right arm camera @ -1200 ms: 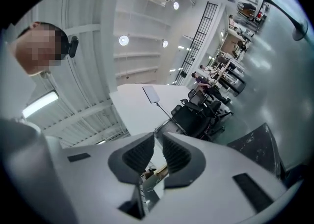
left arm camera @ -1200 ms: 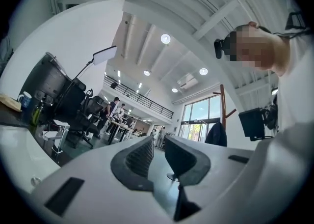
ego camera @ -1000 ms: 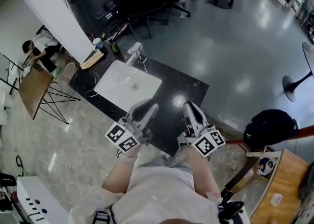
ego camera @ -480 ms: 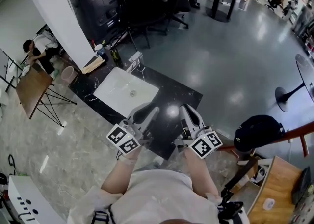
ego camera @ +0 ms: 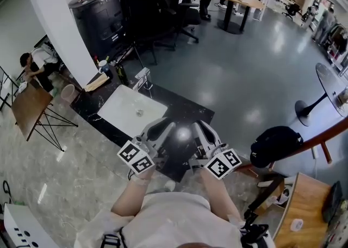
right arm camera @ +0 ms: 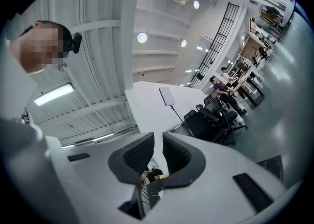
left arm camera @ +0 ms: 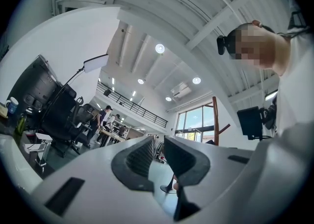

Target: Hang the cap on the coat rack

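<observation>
A black cap (ego camera: 274, 144) sits over the end of a slanted wooden coat rack arm (ego camera: 321, 137) at the right of the head view. My two grippers are held close to my body, well left of the cap and apart from it. The left gripper (ego camera: 168, 124) and the right gripper (ego camera: 198, 126) both point away from me, side by side. In the left gripper view the jaws (left arm camera: 158, 142) stand nearly together with nothing between them, and the rack's wooden pole (left arm camera: 215, 120) rises beyond. The right gripper (right arm camera: 158, 138) is likewise shut and empty.
A black stone counter with a white sink (ego camera: 130, 110) lies just ahead of the grippers. Black office chairs (ego camera: 149, 7) and a dark cylinder (ego camera: 100, 10) stand behind it. A person sits by a wooden folding table (ego camera: 30, 100) at the left. A wooden desk (ego camera: 302, 209) is at bottom right.
The view has swung, so the cap and rack arm slid left and sit nearer the grippers. Both grippers stay in front of my body, a little closer together, jaws unchanged.
</observation>
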The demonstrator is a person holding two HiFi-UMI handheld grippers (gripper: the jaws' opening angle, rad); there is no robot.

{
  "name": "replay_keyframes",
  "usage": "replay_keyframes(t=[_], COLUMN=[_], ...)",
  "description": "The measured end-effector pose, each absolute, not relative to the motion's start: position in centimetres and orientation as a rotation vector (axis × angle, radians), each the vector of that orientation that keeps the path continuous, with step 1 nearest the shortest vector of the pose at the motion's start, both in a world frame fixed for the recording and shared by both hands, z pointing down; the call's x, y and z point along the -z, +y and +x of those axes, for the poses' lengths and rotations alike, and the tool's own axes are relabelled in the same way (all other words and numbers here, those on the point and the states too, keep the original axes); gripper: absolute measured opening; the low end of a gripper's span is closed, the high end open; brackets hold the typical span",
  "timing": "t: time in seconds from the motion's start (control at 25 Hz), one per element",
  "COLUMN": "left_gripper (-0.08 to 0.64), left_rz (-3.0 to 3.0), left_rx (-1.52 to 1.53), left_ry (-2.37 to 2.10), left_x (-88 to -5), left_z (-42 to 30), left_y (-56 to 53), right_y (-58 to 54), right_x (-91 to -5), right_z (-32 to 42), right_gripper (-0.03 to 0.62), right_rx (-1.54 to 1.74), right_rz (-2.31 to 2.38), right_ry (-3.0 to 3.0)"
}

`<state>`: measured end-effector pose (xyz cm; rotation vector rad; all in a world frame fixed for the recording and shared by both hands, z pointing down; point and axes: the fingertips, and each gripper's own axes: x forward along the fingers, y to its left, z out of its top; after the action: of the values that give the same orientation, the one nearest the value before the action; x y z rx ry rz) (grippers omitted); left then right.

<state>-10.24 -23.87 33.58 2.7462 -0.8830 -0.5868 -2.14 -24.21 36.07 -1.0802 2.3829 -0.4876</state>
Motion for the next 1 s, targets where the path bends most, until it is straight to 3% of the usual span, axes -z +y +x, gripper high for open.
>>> replay_keyframes(t=[0.76, 1.0], left_gripper=[0.052, 0.009], left_rz=[2.755, 2.751], left_rx=[0.576, 0.554], left_ry=[-0.825, -0.822], left_x=[-33.6, -33.8], left_z=[-7.7, -7.6], left_y=[-23.6, -23.6], right_y=[-23.5, -23.6], right_x=[-35.7, -36.3], right_z=[-0.8, -0.6], right_gripper=[0.066, 0.066], right_rx=[0.475, 0.516], right_rz=[-1.094, -1.098], right_ry=[2.384, 2.376])
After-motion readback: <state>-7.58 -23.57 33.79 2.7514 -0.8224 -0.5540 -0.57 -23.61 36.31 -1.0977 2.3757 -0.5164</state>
